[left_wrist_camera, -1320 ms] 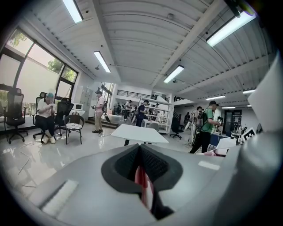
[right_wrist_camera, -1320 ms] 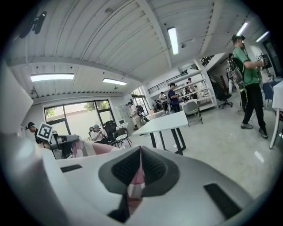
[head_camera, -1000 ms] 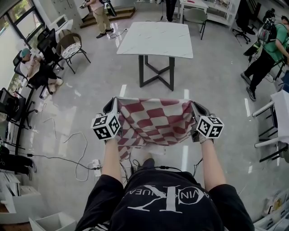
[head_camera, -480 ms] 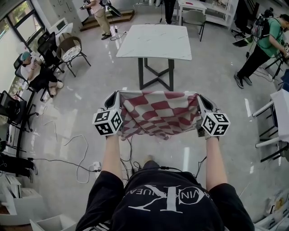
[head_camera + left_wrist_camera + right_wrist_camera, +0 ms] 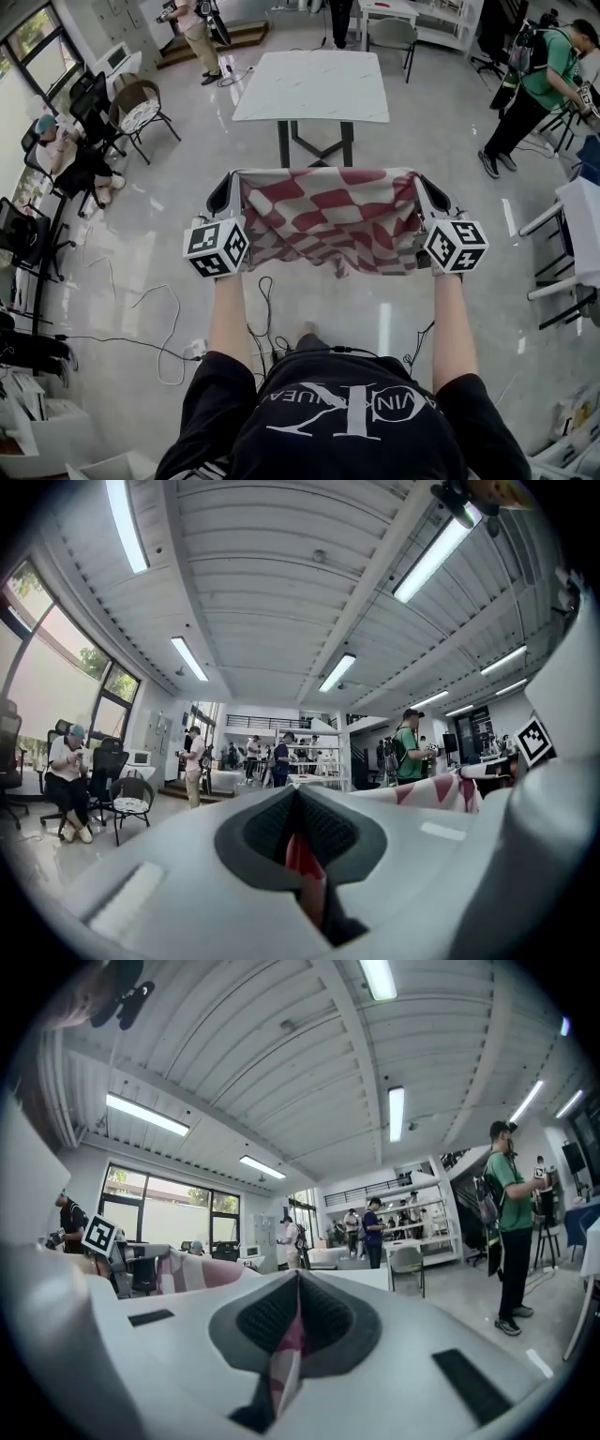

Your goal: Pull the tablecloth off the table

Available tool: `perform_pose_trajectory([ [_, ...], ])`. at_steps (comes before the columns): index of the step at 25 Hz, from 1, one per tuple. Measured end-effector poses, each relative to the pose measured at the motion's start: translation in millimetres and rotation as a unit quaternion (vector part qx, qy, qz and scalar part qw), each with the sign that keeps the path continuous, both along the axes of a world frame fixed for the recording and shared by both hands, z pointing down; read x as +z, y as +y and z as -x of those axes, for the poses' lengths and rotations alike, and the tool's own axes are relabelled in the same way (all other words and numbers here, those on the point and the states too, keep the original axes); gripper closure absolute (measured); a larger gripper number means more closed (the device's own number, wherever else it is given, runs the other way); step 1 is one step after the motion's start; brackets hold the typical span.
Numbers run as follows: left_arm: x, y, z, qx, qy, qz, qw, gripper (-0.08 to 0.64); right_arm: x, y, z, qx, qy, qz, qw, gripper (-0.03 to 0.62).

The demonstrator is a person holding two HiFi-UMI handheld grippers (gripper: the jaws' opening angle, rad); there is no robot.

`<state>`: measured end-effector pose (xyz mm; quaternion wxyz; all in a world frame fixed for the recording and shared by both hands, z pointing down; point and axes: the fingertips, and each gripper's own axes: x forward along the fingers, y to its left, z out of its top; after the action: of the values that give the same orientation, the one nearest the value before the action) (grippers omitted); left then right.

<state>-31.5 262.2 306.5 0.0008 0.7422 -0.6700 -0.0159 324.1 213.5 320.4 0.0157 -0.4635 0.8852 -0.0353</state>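
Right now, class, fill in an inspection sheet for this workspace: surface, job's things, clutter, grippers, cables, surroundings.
surface: table top white and bare.
job's things: red-checked cloth held spread between both grippers, off the table.
clutter: nothing seen on table.
grippers: left gripper shut on cloth; right gripper shut on cloth.
cables: cables loop over the floor, beside a power strip.
surroundings: chairs at left; seated person; person in green at right.

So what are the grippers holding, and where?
The checkered tablecloth: left gripper pinches its upper left corner, right gripper its upper right corner.
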Motion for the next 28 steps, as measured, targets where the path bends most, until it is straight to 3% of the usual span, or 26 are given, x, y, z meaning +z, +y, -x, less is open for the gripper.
perform_pose_trajectory([
  [6, -21.3, 8.8, 2.2, -0.004, -0.003, -0.035, 0.9994, 0.548, -20.0, 8.6, 2.2, 0.003, -0.010, -0.025, 1.000, 0.578],
  [28, -24.9, 36.4, 5.9, -0.021, -0.007, -0.047, 0.9986, 0.548, -30.3, 25.4, 7.2, -0.006, -0.010, -0.033, 0.999, 0.578],
])
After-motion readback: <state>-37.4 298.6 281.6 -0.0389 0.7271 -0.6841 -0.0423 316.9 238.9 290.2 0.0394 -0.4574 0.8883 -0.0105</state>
